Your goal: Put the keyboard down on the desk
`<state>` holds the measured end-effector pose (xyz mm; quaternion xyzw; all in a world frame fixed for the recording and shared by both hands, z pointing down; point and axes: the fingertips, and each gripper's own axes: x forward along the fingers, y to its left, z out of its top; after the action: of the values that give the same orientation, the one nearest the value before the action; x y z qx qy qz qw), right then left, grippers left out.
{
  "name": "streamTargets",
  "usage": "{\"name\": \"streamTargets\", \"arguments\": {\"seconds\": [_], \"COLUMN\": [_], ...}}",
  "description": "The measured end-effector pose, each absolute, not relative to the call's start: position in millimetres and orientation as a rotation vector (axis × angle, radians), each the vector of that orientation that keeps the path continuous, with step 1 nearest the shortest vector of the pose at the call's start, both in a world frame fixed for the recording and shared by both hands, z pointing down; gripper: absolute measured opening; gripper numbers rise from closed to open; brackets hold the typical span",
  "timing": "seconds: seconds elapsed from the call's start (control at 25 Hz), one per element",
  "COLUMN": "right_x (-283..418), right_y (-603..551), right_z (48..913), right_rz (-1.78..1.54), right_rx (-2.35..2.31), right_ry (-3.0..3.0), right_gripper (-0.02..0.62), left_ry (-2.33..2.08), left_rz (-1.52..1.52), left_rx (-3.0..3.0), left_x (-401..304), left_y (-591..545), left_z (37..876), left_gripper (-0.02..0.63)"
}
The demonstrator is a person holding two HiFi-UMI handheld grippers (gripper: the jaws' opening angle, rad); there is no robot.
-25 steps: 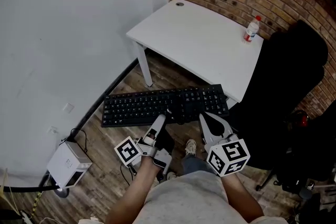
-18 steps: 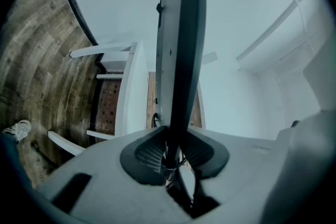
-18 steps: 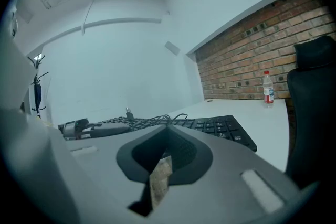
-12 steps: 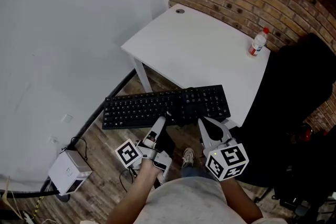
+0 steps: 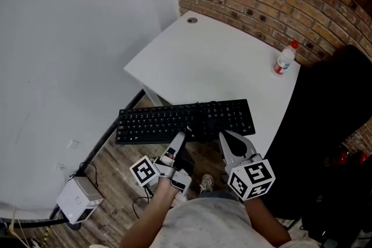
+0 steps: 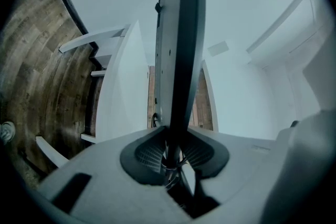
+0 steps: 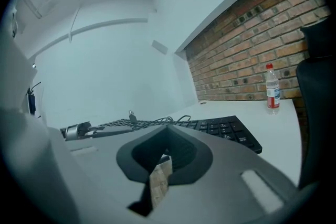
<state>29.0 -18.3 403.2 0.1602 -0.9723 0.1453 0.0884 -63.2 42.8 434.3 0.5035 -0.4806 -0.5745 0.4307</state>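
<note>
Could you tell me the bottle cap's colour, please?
Red, on the clear plastic bottle; clearest in the head view.

White desk (image 5: 203, 61), water bottle (image 5: 283, 58) upright nr its rt edge, wood floor (image 5: 113, 162) below, white box (image 5: 79, 200) on floor.

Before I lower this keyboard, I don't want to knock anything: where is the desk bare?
The desk is bare across its middle and left, from the hole at the far corner to the keyboard at the near edge. Only the far right corner is taken, by the water bottle beside the chair.
</note>
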Motion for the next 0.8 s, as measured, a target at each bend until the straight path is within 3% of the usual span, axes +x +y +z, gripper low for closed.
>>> {"name": "streamTargets", "arguments": {"seconds": [0.8], "right_x": [10.2], "right_y": [-101.2], "right_z": [399.8], "right_rz": [0.448], "right_rx": [0.519], "right_ry": [-2.919], "right_gripper": [0.009], "left_ry": [-1.171], "left_rz": [-1.371], "left_rx": [1.296], "left_x": [-75.8], "left_y": [-44.8], "left_z": [436.0], "left_gripper": [0.083]}}
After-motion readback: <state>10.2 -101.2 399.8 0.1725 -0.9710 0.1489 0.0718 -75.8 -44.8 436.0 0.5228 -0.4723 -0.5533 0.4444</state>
